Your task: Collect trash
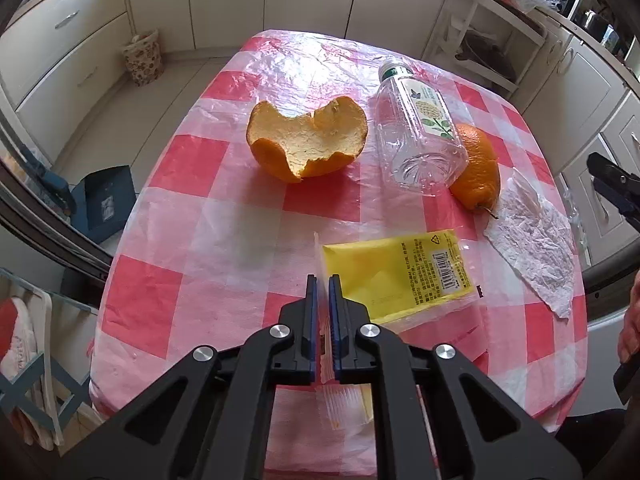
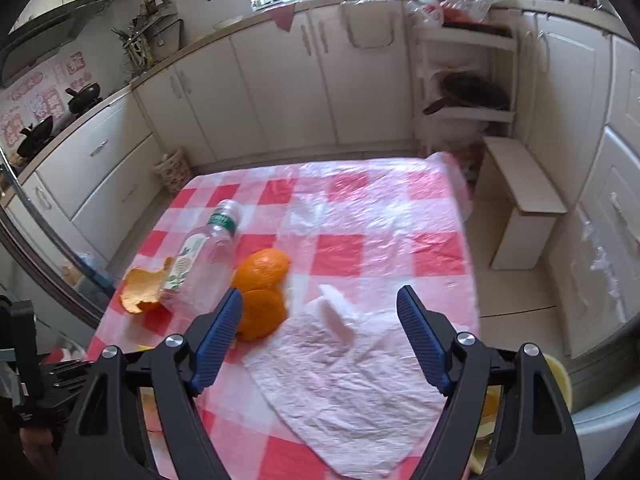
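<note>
Left gripper [image 1: 323, 280]: clenched on the clear sealed edge of the yellow wrapper [image 1: 400, 270]; the blue pads are nearly together with the plastic film pinched between them.
Yellow wrapper: lies flat on the checked tablecloth [image 1: 192, 216] at the near side, its barcode label facing up, its clear edge running back between the fingers and under the tool.
Right gripper [image 2: 320, 300]: released, jaws spread wide, hovering over the paper napkin [image 2: 352, 376] without touching anything that I can see.
Paper napkin: crumpled flat sheet, spread on the cloth directly below and between the right fingers, one folded corner standing up.
Other trash: whole-looking orange peel [image 2: 262, 280] just beside the napkin and touching the plastic bottle [image 1: 416, 132]; the bottle lies on its side; an opened peel cup [image 1: 306, 140] sits apart, farther left.
Step in hand: judged as an early pickup; the wrapper is gripped but not yet lifted clear, the rest lies uncollected.
Next move calls for: a lift of the wrapper without the thin film slipping out, and lowering the right fingers to pinch the napkin's raised fold.
Bin: a yellowish rim at the right view's lower edge may be a container; cannot tell.
</note>
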Demonstrator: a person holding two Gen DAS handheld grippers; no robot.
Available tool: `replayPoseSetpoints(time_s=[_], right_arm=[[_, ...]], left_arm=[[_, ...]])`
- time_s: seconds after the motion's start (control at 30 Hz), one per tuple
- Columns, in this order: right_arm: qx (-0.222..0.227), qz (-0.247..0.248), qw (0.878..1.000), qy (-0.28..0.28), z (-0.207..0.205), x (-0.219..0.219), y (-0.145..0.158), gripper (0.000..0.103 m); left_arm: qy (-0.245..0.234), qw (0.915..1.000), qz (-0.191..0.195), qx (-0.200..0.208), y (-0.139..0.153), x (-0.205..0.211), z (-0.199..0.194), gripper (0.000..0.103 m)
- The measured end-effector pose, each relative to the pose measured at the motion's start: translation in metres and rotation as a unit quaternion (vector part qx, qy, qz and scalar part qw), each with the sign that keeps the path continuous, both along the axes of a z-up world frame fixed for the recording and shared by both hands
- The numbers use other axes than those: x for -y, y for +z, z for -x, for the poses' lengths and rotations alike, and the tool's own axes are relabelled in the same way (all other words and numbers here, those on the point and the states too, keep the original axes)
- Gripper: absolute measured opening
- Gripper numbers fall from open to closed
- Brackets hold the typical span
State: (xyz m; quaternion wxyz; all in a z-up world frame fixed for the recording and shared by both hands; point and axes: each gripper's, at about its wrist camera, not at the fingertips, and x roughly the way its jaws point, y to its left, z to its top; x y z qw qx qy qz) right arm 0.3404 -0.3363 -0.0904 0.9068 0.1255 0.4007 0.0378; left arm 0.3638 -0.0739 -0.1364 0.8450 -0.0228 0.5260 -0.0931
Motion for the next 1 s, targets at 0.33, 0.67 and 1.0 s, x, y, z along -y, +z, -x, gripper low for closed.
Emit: replayPoseSetpoints(time_s=[0.33,0.67,1.0], right_arm=[[-0.060,-0.002,0.998,0.034,-0.065,-0.062,-0.050,0.071],[-0.065,-0.003,0.997,0.048,-0.075,-0.070,-0.063,0.031],[0.005,-0.041,0.998,0.050,-0.040,-0.049,-0.011,0.030]], left_arm=[[0.007,0.9995,0.013,-0.030,-0.010,-0.013,-0.006,0.008],[-0.002,0.9995,0.007,-0.031,-0.013,-0.005,-0.015,0.013],[-0.015,0.9989,0.045,-0.002,0.005,-0.005,-0.004,0.002]])
